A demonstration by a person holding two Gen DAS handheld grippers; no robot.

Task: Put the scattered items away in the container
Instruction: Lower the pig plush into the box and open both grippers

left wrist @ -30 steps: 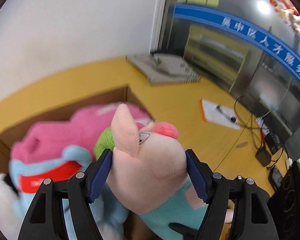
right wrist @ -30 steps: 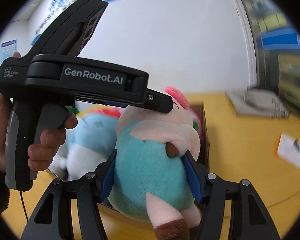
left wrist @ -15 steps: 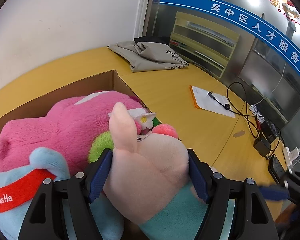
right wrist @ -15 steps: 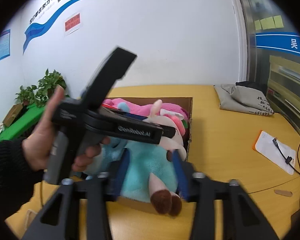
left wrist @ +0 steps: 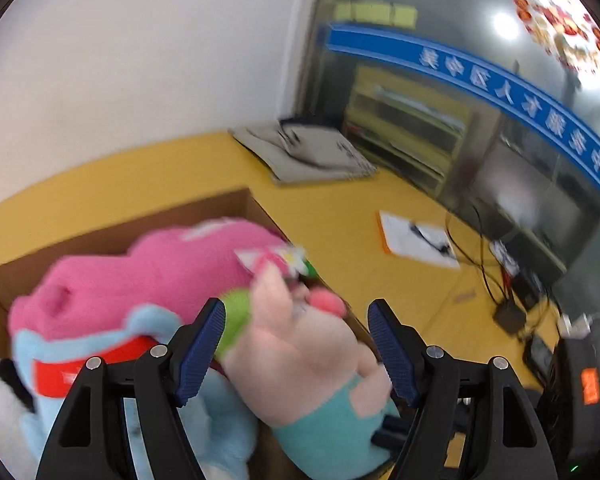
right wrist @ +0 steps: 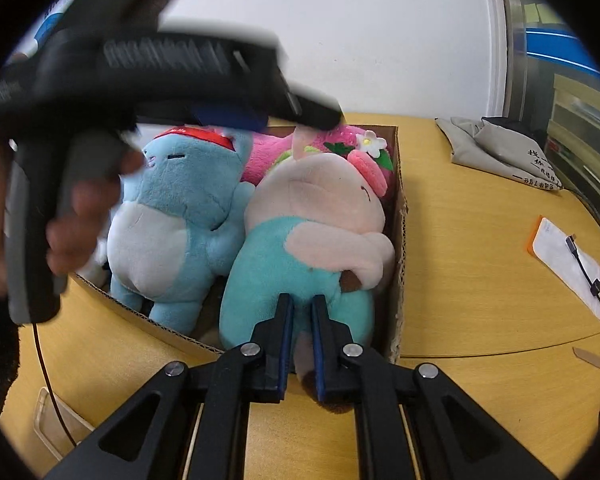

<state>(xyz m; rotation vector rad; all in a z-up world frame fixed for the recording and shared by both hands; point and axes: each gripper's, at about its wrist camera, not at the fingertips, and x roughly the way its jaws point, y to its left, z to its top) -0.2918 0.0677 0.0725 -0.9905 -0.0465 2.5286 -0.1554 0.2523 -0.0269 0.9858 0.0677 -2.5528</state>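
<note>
A pig plush (left wrist: 300,356) in a teal outfit lies at the right end of the cardboard box (left wrist: 228,208), beside a blue plush (right wrist: 172,220) and a pink plush (left wrist: 152,272). My left gripper (left wrist: 296,308) hangs open just above the pig's head, and its blue pads (left wrist: 204,344) stand clear of it. A hand (right wrist: 80,208) holds its handle above the box. The right gripper (right wrist: 302,304) sits at the near wall of the box (right wrist: 400,220). It is shut on the pink leg of the pig plush (right wrist: 312,208), and the brown hoof shows below the pads.
A folded grey bag (right wrist: 500,148) lies on the yellow table beyond the box. A white pad with an orange edge and a cable (right wrist: 568,260) sits to the right. More cables and a power adapter (left wrist: 508,312) lie near the right edge. A clear plastic piece (right wrist: 56,420) is at the near left.
The right jaws have closed from around the pig's body to a narrow pinch on its leg. The left gripper has come off the pig's head and lifted. The pig has sunk into the box.
</note>
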